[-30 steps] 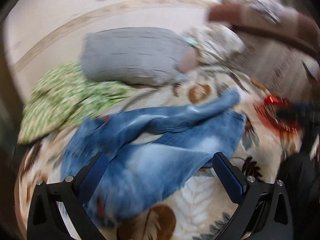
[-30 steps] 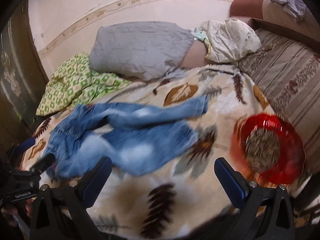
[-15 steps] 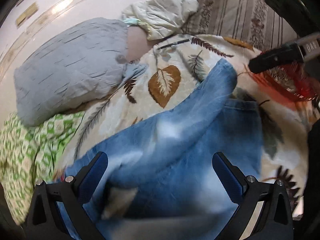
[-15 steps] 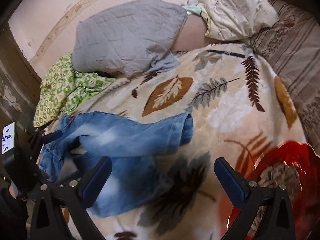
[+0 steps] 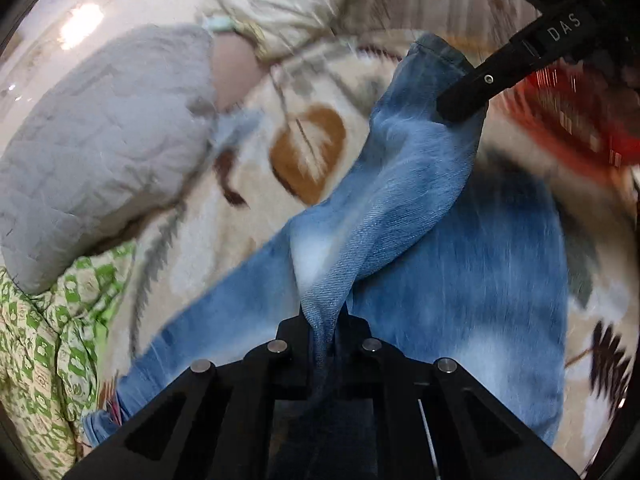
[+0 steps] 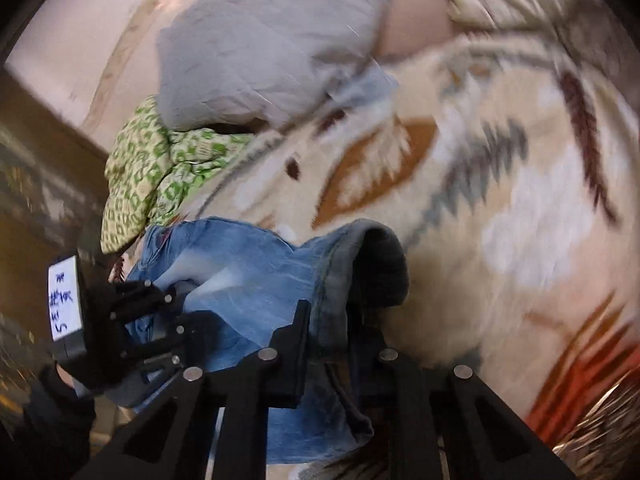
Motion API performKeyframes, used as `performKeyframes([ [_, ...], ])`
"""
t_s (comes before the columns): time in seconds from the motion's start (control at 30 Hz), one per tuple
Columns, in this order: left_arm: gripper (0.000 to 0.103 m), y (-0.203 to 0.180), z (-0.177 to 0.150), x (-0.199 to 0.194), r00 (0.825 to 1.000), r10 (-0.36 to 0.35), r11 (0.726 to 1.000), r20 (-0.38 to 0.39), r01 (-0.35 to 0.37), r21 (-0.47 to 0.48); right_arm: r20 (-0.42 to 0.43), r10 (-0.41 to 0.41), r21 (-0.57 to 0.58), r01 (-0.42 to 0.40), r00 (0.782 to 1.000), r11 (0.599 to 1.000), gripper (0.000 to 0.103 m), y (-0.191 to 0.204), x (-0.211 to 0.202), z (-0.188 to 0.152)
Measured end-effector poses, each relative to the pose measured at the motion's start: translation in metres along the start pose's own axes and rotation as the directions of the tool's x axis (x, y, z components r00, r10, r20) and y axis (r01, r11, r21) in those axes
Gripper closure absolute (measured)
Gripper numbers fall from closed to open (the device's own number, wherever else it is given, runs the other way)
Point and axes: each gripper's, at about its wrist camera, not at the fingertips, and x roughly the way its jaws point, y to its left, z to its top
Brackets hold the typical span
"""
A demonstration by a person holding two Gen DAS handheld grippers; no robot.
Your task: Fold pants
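Observation:
Blue jeans (image 5: 420, 184) lie crumpled on a leaf-patterned blanket (image 5: 308, 148). My left gripper (image 5: 324, 332) is shut on a raised fold of denim on the upper leg, which rises tent-like from its jaws. In the right wrist view, the right gripper (image 6: 330, 320) is closing with that leg's hem (image 6: 360, 236) pinched between its jaws; the leg opening gapes just beyond. One right gripper finger (image 5: 472, 92) shows at the leg's far end. The left gripper (image 6: 178, 314) appears at the left on the jeans (image 6: 248, 280), held by a gloved hand (image 6: 52, 412).
A grey quilted pillow (image 5: 100, 140) and a cream pillow (image 5: 280, 0) lie at the back of the bed. A green patterned cloth (image 5: 40, 340) is bunched at the left. A red bowl (image 5: 580, 128) sits on the blanket at the right, close to the hem.
Both grippers stood wide open above the jeans and have come down onto them. Their jaws have closed, the left on a fold of the leg, the right on the hem.

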Motion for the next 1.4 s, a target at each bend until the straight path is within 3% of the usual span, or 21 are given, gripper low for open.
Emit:
performKeyframes([
  [0.13, 0.096, 0.036, 0.026, -0.017, 0.991, -0.012, 0.986, 0.136, 0.034, -0.162, 0.126, -0.023, -0.052, 0.030, 0.992, 0.998, 0.086, 0.022, -0.045, 0.047],
  [0.23, 0.094, 0.055, 0.047, 0.005, 0.992, 0.000, 0.963, 0.130, 0.035, -0.266, 0.158, -0.117, -0.029, 0.123, 0.980, 0.992, 0.086, 0.029, -0.050, 0.093],
  [0.27, 0.088, 0.059, 0.051, 0.022, 0.997, -0.008, 0.955, 0.082, 0.032, -0.295, 0.139, -0.145, -0.006, 0.148, 0.979, 0.989, 0.085, 0.025, -0.042, 0.105],
  [0.3, 0.069, 0.061, 0.052, 0.036, 0.999, -0.023, 0.949, 0.031, 0.032, -0.314, 0.098, -0.192, 0.025, 0.190, 0.977, 0.981, 0.082, 0.018, -0.028, 0.118],
  [0.33, 0.056, 0.063, 0.053, 0.048, 0.999, -0.041, 0.940, -0.027, 0.029, -0.339, 0.065, -0.232, 0.036, 0.230, 0.971, 0.973, 0.082, 0.013, -0.018, 0.124],
  [0.37, 0.032, 0.065, 0.050, 0.054, 0.997, -0.042, 0.931, -0.064, 0.016, -0.364, 0.013, -0.305, 0.045, 0.304, 0.952, 0.952, 0.082, 0.006, -0.004, 0.128],
  [0.4, 0.024, 0.066, 0.047, 0.050, 0.998, -0.046, 0.925, -0.050, 0.024, -0.378, -0.022, -0.340, 0.050, 0.341, 0.940, 0.939, 0.082, 0.002, 0.002, 0.125],
  [0.47, 0.019, 0.064, 0.037, 0.030, 0.998, -0.058, 0.919, 0.025, 0.063, -0.388, -0.019, -0.292, 0.027, 0.292, 0.956, 0.956, 0.081, 0.002, -0.006, 0.110],
  [0.53, 0.016, 0.059, 0.027, 0.006, 0.998, -0.042, 0.925, 0.051, 0.058, -0.376, 0.003, -0.297, -0.016, 0.297, 0.955, 0.955, 0.057, 0.011, -0.020, 0.092],
  [0.57, 0.016, 0.054, 0.022, -0.006, 0.996, -0.047, 0.927, 0.070, 0.070, -0.367, 0.023, -0.296, -0.048, 0.296, 0.955, 0.954, 0.024, 0.018, -0.030, 0.079],
  [0.6, 0.016, 0.051, 0.017, -0.019, 0.994, -0.054, 0.931, 0.091, 0.084, -0.357, 0.046, -0.287, -0.070, 0.290, 0.957, 0.955, 0.009, 0.026, -0.038, 0.068],
  [0.63, 0.016, 0.046, 0.014, -0.030, 0.993, -0.054, 0.933, 0.107, 0.088, -0.350, 0.086, -0.272, -0.102, 0.280, 0.958, 0.954, 0.008, 0.039, -0.051, 0.051],
  [0.73, 0.012, 0.034, 0.000, -0.058, 0.989, -0.026, 0.942, 0.145, 0.073, -0.326, 0.115, -0.252, -0.138, 0.266, 0.961, 0.954, 0.007, 0.061, -0.071, 0.014],
  [0.8, 0.012, 0.023, -0.006, -0.065, 0.990, -0.063, 0.951, 0.128, 0.099, -0.294, 0.090, -0.223, -0.137, 0.234, 0.971, 0.962, 0.007, 0.067, -0.072, -0.004],
  [0.87, 0.012, 0.011, -0.012, -0.060, 0.992, -0.081, 0.959, 0.093, 0.103, -0.263, 0.049, -0.209, -0.124, 0.213, 0.977, 0.969, 0.007, 0.067, -0.064, -0.023],
  [0.97, 0.012, 0.001, -0.017, -0.045, 0.995, -0.085, 0.964, 0.055, 0.096, -0.246, 0.010, -0.136, -0.014, 0.136, 0.991, 0.991, 0.007, 0.050, -0.049, -0.045],
  [1.13, 0.012, -0.006, -0.010, -0.007, 0.989, -0.149, 0.962, 0.000, 0.145, -0.229, 0.011, -0.122, 0.097, 0.120, 0.993, 0.988, 0.012, 0.026, -0.036, -0.072],
  [1.23, 0.012, -0.013, -0.001, 0.015, 0.987, -0.159, 0.974, -0.015, 0.155, -0.163, 0.000, -0.103, 0.130, 0.102, 0.995, 0.986, 0.023, 0.014, -0.023, -0.080],
  [1.33, 0.012, -0.014, 0.000, 0.044, 0.975, -0.201, 0.968, -0.099, 0.182, -0.172, -0.041, -0.094, 0.148, 0.099, 0.995, 0.984, 0.032, 0.005, -0.003, -0.082],
  [1.37, 0.012, -0.014, 0.000, 0.052, 0.968, -0.221, 0.964, -0.120, 0.198, -0.180, -0.057, -0.087, 0.152, 0.095, 0.995, 0.984, 0.041, 0.003, 0.005, -0.084],
  [1.4, 0.016, -0.016, -0.002, 0.058, 0.962, -0.236, 0.961, -0.138, 0.210, -0.178, -0.064, -0.073, 0.147, 0.082, 0.995, 0.986, 0.060, 0.003, 0.013, -0.085],
])
